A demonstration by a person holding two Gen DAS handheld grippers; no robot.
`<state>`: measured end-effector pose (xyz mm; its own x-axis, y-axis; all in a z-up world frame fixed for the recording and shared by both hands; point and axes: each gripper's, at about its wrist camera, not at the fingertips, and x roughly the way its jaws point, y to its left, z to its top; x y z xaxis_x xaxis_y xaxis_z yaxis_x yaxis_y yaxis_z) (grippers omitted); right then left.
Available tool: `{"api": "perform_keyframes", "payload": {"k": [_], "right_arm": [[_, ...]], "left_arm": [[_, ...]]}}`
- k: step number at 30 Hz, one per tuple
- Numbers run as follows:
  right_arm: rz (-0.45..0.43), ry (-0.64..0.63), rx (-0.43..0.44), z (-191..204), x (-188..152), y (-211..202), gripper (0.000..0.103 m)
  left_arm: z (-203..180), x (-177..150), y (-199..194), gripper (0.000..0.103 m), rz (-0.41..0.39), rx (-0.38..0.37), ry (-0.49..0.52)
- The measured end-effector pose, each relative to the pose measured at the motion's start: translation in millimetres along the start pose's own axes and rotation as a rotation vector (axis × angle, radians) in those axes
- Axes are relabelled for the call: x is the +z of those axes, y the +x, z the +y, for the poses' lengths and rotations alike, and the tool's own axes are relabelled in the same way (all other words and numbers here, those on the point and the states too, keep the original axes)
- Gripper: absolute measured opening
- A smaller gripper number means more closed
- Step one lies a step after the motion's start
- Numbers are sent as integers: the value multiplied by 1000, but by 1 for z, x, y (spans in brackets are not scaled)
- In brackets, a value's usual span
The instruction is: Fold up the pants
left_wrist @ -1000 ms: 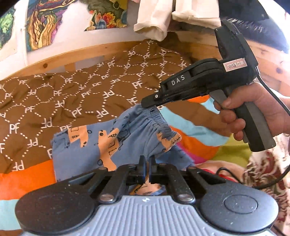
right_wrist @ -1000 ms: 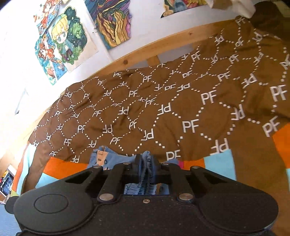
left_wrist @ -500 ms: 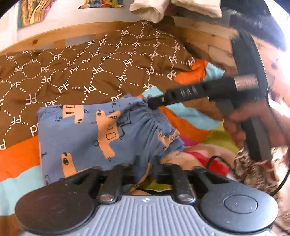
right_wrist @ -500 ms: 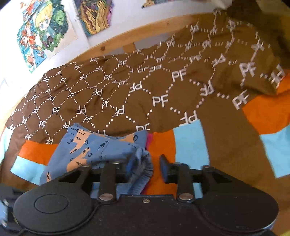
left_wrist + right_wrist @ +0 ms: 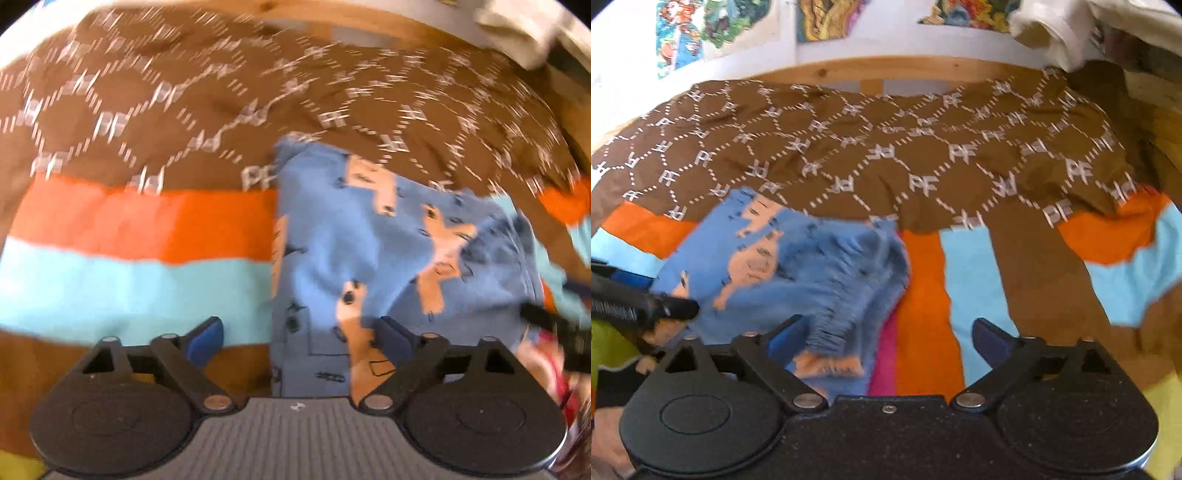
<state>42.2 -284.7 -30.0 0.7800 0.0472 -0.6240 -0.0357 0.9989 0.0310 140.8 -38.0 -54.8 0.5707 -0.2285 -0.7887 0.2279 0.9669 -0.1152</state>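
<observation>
The blue pants (image 5: 369, 266) with orange animal prints lie folded on the bed cover. My left gripper (image 5: 299, 341) hangs just above their near left edge. Its jaws are opening wide, and the cloth under them touches neither pad. In the right wrist view the pants (image 5: 798, 266) lie at the left, with the gathered waistband nearest. My right gripper (image 5: 890, 338) is also opening, with the waistband loose beside its left finger (image 5: 786, 336). A black finger of the left gripper (image 5: 646, 306) reaches in from the left. The right gripper's finger (image 5: 550, 325) shows blurred at the right edge.
A brown bed cover (image 5: 923, 155) with white letters, orange and light blue patches spreads under everything. A wooden bed rail (image 5: 871, 70) and wall posters (image 5: 683, 33) lie beyond. A white cloth (image 5: 1056, 33) hangs at the upper right. A hand (image 5: 605, 432) shows at the lower left.
Both grippers were shut on the pants' waistband and have opened wide and let go. The pants have dropped flat onto the cover. Both hands have sunk and rolled.
</observation>
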Motion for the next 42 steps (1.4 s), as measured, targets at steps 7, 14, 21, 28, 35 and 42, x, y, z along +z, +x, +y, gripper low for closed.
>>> {"api": "perform_keyframes", "payload": {"k": [7, 14, 21, 28, 35, 42], "right_arm": [[-11, 62, 13, -14, -9, -13, 102], [-113, 27, 30, -20, 29, -5, 102], [-67, -75, -32, -11, 51, 51, 102], [-29, 101, 25, -46, 39, 58, 102], [-106, 12, 39, -26, 34, 17, 102], [-44, -2, 30, -10, 17, 12, 102]], "left_arm": [[3, 10, -15, 94, -20, -2, 3], [-15, 57, -3, 96, -96, 6, 59], [-30, 94, 67, 92, -81, 171, 189], [-24, 96, 76, 97, -83, 194, 172], [-15, 81, 23, 98, -110, 94, 135], [-13, 37, 9, 101, -17, 67, 157]]}}
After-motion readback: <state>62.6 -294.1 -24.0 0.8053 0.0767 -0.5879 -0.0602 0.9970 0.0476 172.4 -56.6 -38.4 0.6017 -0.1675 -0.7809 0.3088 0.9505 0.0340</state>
